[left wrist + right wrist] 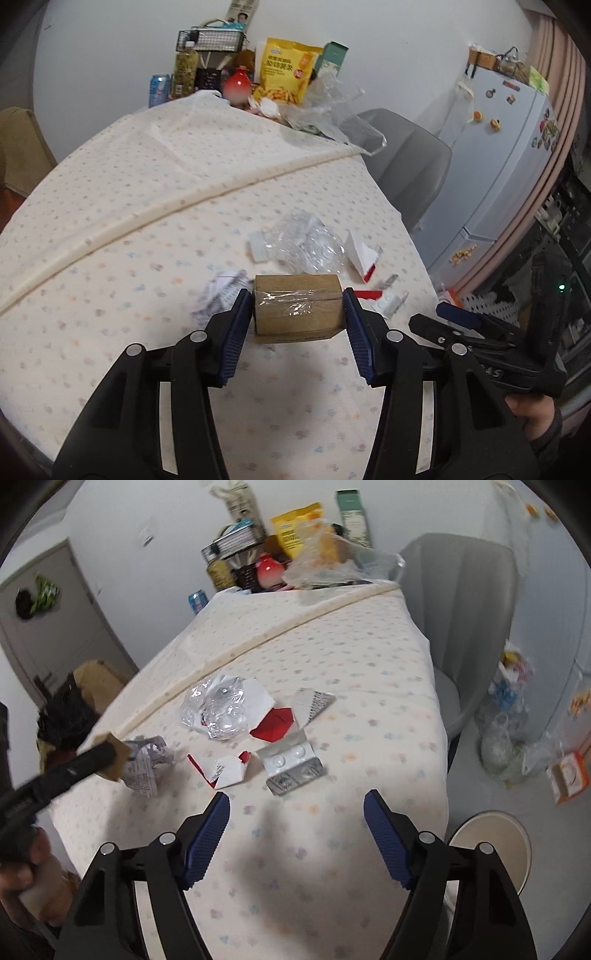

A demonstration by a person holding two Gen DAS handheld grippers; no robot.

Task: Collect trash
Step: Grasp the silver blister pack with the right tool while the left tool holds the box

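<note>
While the left gripper [297, 312] clamps the taped cardboard box [297, 306] just above the tablecloth [122, 206], crumpled paper [147, 762], torn red-and-white carton [221, 771] and blister pack [291, 768] lie ahead of the right gripper [297, 834], jaws wide, empty. Recommend keeping the box level; approach the blister pack squarely.

Soft, perhaps overhead light; blurred edges

The left claw [297, 309] grips a taped cardboard box [297, 309] above the tabletop [110, 221]; crumpled plastic [308, 242] lies just beyond.
</note>
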